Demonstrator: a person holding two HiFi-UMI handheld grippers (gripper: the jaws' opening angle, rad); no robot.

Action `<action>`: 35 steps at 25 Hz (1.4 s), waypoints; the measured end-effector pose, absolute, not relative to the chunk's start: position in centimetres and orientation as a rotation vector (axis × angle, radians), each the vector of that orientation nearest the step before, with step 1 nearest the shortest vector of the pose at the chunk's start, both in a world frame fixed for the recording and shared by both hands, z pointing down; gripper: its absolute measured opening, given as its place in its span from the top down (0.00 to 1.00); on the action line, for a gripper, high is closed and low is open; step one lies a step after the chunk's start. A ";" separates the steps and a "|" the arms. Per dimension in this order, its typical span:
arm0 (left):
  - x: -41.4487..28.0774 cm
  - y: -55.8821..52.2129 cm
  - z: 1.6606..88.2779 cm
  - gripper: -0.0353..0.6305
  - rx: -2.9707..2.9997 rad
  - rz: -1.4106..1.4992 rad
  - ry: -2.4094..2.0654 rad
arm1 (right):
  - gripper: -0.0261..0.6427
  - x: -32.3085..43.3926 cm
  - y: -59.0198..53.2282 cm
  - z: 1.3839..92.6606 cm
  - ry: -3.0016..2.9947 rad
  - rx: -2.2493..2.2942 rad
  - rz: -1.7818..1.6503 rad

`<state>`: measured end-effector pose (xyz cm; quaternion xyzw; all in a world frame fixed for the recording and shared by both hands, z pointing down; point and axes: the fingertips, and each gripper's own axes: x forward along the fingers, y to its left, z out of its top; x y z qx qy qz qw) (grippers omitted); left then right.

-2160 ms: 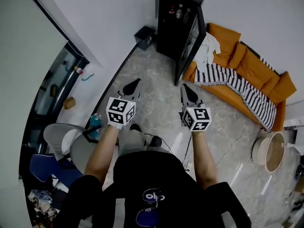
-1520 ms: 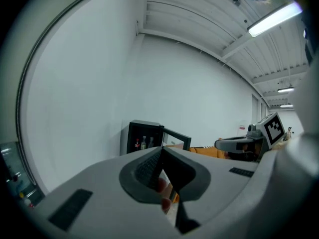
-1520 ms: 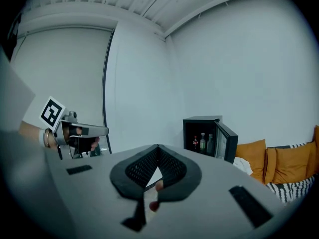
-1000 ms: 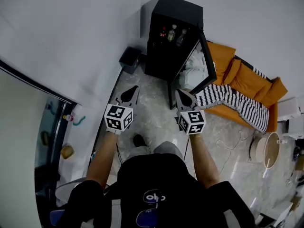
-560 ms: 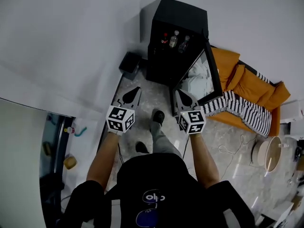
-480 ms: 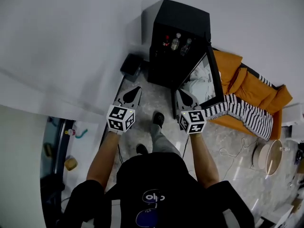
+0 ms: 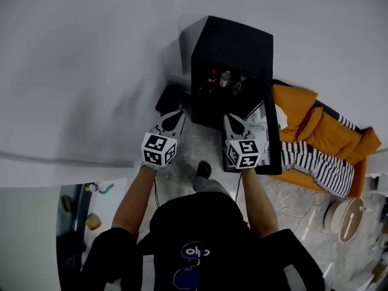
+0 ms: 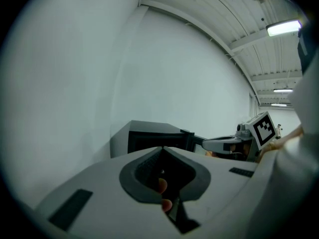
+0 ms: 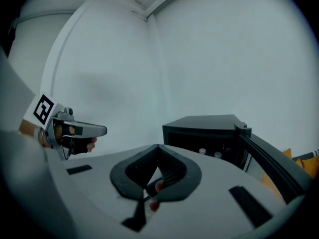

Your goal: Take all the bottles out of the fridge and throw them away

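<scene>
A small black fridge [image 7: 232,46] stands against the white wall, its glass door [image 7: 270,132] swung open to the right. Three bottles [image 7: 225,77] stand side by side on its upper shelf, and two of their caps [image 9: 209,153] show in the right gripper view. Held side by side just short of the fridge front are my left gripper [image 7: 175,116] and my right gripper [image 7: 231,120]. Both are shut with nothing between the jaws. The left gripper view shows the fridge [image 8: 149,136] ahead, with the right gripper [image 8: 232,144] beside it.
An orange sofa [image 7: 330,129] with a striped blanket [image 7: 315,162] lies right of the open door. A small black box [image 7: 170,97] sits on the floor left of the fridge. A round basket [image 7: 342,218] stands at the far right. The person's foot [image 7: 204,169] is on the marble floor.
The person has walked toward the fridge, which is now nearer and directly ahead of both grippers. Both grippers have stayed shut and side by side.
</scene>
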<state>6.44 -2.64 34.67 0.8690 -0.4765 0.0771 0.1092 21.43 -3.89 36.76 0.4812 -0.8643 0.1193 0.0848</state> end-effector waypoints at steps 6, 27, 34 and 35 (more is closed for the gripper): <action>8.2 -8.2 34.8 0.95 2.547 0.251 -1.415 | 0.96 21.9 -9.7 36.9 -2.608 1.402 0.376; 3.6 -15.3 35.7 0.95 2.641 0.232 -1.256 | 0.96 16.5 -15.5 37.2 -2.524 1.500 0.353; -0.4 -15.4 36.9 0.95 2.680 0.222 -1.118 | 0.96 13.1 -14.8 36.9 -2.436 1.665 0.346; -0.8 -15.4 37.0 0.95 2.689 0.224 -1.102 | 0.96 12.7 -14.8 36.9 -2.426 1.681 0.342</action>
